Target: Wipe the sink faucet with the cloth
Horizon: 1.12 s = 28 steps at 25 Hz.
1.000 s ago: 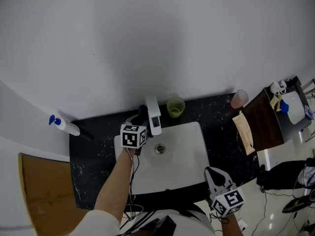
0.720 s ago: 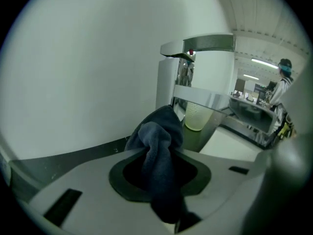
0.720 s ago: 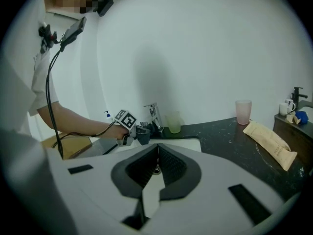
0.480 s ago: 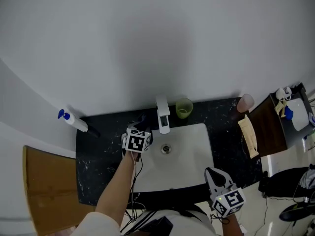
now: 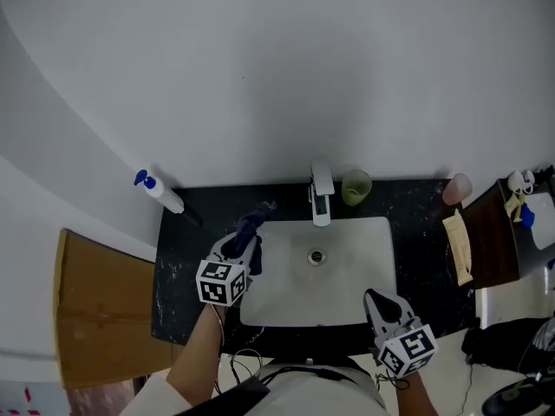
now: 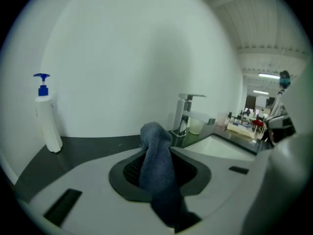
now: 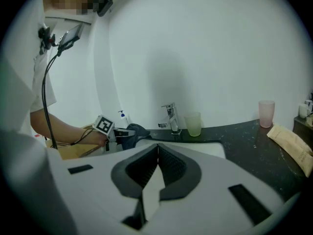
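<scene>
The left gripper, fingers pinching the cloth, has backed off to the faucet's 8 o'clock, so wiping looks finished; the right gripper's fingers are pressed together.

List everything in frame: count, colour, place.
faucet: 1, chrome, behind sink
sink: 1, white, in counter
counter: 1, black, against wall
green cup: 1, green, right of faucet
pink cup: 1, pink, counter's right end
pump bottle: 1, white, counter's left rear
folded item: 1, tan, counter's right edge
board: 1, brown, left of counter
cloth: 1, blue, left gripper
left gripper: 1, white, sink's left, shut on cloth
right gripper: 1, white, front right, shut
</scene>
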### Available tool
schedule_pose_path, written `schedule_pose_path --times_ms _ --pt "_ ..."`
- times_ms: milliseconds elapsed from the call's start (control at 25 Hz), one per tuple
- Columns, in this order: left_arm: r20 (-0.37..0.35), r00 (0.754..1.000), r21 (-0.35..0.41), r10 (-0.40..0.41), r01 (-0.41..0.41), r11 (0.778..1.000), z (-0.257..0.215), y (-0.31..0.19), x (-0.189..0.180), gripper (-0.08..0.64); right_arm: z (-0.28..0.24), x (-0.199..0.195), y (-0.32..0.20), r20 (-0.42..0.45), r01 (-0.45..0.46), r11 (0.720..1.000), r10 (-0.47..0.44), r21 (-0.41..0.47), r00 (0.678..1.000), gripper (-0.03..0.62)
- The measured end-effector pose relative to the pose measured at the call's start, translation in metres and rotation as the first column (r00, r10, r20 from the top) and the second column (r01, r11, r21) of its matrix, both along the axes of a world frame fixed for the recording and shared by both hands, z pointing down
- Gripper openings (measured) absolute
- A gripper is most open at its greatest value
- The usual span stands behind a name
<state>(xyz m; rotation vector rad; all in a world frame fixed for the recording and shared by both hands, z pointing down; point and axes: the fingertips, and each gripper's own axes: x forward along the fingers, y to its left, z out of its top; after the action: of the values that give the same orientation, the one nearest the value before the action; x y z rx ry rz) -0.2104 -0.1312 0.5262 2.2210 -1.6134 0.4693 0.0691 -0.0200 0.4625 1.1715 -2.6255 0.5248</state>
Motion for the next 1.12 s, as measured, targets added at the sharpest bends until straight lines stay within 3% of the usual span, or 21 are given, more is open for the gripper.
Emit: schedule_pose_path --times_ms 280,440,640,920,1120 --pt "-0.151 0.986 0.128 -0.071 0.091 0.988 -0.059 0.071 0.006 0.09 -0.01 -0.032 0.008 0.012 0.11 0.994 -0.11 0.029 0.994 0.005" --pt "-0.163 0.986 0.177 -0.044 0.073 0.982 -0.087 0.107 0.02 0.09 -0.014 -0.046 0.017 0.022 0.163 0.986 -0.164 0.046 0.986 0.005" --pt "-0.124 0.991 0.22 -0.052 0.079 0.972 -0.103 0.149 0.031 0.091 -0.018 -0.053 0.026 0.028 0.208 0.976 -0.21 0.06 0.977 0.005" --pt "-0.056 0.982 0.05 -0.18 0.183 0.982 -0.023 0.205 -0.003 0.091 -0.013 -0.054 0.038 0.02 0.236 0.97 -0.238 0.05 0.971 0.005" --pt "-0.014 0.953 -0.042 -0.304 0.303 0.952 0.024 0.226 -0.042 0.092 -0.01 -0.054 0.043 0.011 0.241 0.97 -0.242 0.043 0.97 0.005"
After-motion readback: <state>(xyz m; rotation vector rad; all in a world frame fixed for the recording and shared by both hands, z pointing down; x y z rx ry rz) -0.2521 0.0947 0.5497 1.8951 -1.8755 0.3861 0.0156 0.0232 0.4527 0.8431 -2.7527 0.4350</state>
